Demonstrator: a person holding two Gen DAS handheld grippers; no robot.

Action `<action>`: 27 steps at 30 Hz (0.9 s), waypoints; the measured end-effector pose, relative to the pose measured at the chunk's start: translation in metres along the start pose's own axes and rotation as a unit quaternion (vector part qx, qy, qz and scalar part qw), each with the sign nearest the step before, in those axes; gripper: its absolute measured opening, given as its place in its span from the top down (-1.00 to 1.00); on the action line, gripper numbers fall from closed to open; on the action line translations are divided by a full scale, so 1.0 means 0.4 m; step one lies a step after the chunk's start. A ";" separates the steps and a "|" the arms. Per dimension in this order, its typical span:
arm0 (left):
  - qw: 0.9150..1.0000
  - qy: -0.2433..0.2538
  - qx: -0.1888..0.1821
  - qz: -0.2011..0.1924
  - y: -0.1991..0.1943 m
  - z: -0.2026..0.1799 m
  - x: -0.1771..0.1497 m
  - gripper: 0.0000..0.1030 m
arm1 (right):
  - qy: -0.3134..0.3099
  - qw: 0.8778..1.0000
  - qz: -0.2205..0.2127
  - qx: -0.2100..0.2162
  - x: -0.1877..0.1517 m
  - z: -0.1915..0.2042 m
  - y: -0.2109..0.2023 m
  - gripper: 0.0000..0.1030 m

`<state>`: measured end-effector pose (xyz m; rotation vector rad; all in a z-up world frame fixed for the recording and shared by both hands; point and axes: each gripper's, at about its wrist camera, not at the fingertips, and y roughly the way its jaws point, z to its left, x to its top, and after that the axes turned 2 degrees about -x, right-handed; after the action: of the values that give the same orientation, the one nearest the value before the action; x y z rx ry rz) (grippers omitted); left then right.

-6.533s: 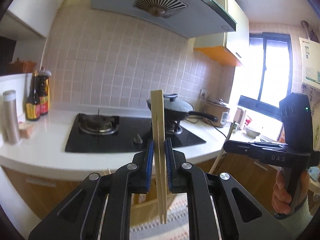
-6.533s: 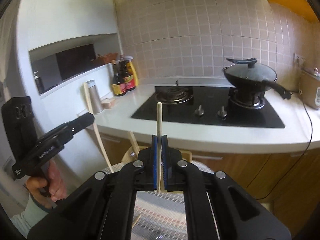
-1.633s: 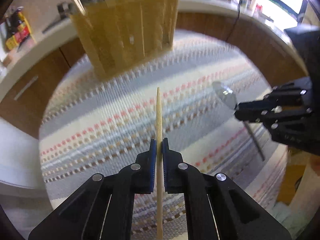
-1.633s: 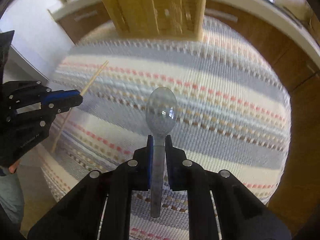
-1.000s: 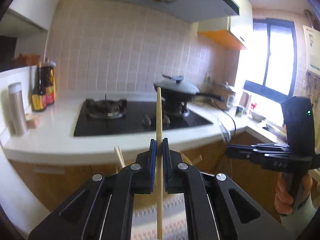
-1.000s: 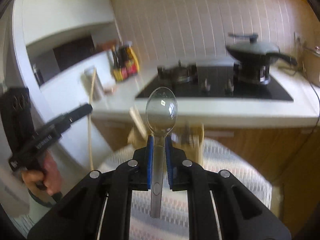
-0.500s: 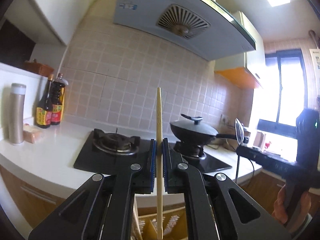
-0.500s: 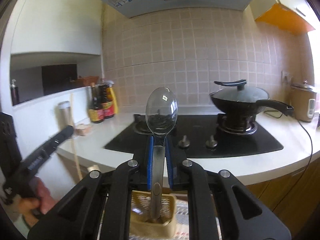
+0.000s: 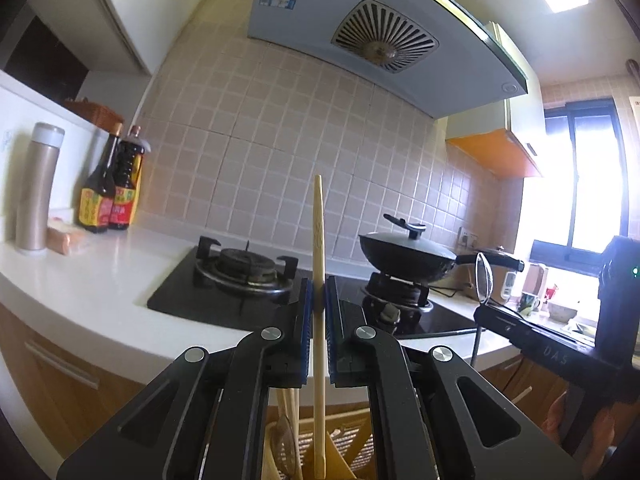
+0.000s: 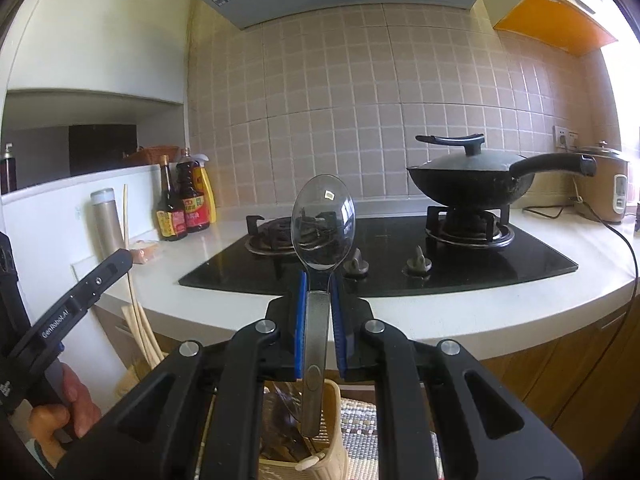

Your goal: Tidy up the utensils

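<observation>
My left gripper (image 9: 318, 300) is shut on a wooden chopstick (image 9: 318, 264) held upright; its lower end hangs over the yellow utensil holder (image 9: 340, 440), where other chopsticks and a spoon stand. My right gripper (image 10: 318, 292) is shut on a metal spoon (image 10: 322, 224), bowl up, its handle end just above the beige holder (image 10: 330, 420). The left gripper (image 10: 120, 258) with its chopstick (image 10: 127, 232) shows at the left of the right wrist view. The right gripper (image 9: 480, 312) with the spoon (image 9: 483, 280) shows at the right of the left wrist view.
A white counter (image 10: 460, 312) carries a black gas hob (image 10: 400, 256), a lidded wok (image 10: 472, 184), sauce bottles (image 10: 184, 204), a steel flask (image 10: 105, 224) and a rice cooker (image 10: 604, 184). A woven mat (image 10: 362, 432) lies under the holder. A range hood (image 9: 360, 44) hangs above.
Both grippers have sunk a little toward the holder. The chopstick's and the spoon's lower ends now hang at the holder's mouth, which shows larger between the fingers.
</observation>
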<state>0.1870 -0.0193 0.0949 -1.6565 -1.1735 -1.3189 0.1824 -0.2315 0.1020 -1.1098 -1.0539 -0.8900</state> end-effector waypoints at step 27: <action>0.999 -0.029 -0.014 0.041 -0.310 -0.035 -0.050 -0.65 | 0.059 0.996 0.054 0.030 -0.176 0.014 -0.280 -0.04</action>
<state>0.0643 0.0055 0.0773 -1.7554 -1.1127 -1.2496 0.0568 -0.2483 0.0635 -1.0423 -0.9102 -0.8232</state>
